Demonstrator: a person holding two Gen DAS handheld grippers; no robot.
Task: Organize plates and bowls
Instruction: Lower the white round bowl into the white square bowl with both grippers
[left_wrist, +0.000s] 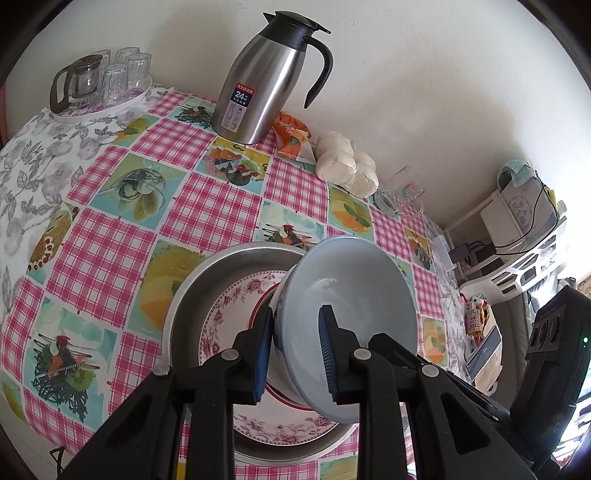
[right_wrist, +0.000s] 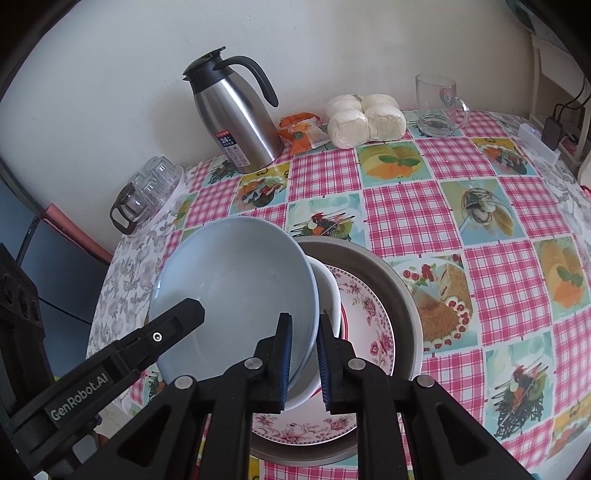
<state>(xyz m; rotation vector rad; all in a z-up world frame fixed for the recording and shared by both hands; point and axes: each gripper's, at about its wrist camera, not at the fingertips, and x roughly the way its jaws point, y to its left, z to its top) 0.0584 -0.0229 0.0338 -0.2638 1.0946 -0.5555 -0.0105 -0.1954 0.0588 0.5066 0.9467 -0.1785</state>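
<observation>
1. Far left of the desk (left_wrist: 207, 218): white tray of clear drinking glasses (left_wrist: 122, 74), well apart from the work.
2. Left hand-held gripper (left_wrist: 293, 350): pads pinch the rim of the pale blue ceramic bowl (left_wrist: 354, 314), which is tilted over the round steel basin (left_wrist: 195, 291).
3. The basin holds the pink floral plate (left_wrist: 229, 310); a white bowl (right_wrist: 327, 291) nests under the blue one.
4. Right hand-held gripper (right_wrist: 304, 363): pads clamp both bowl rims from the other side.
5. Judgement: level the pair, lower slowly, centre on the plate, release both sides together.
</observation>
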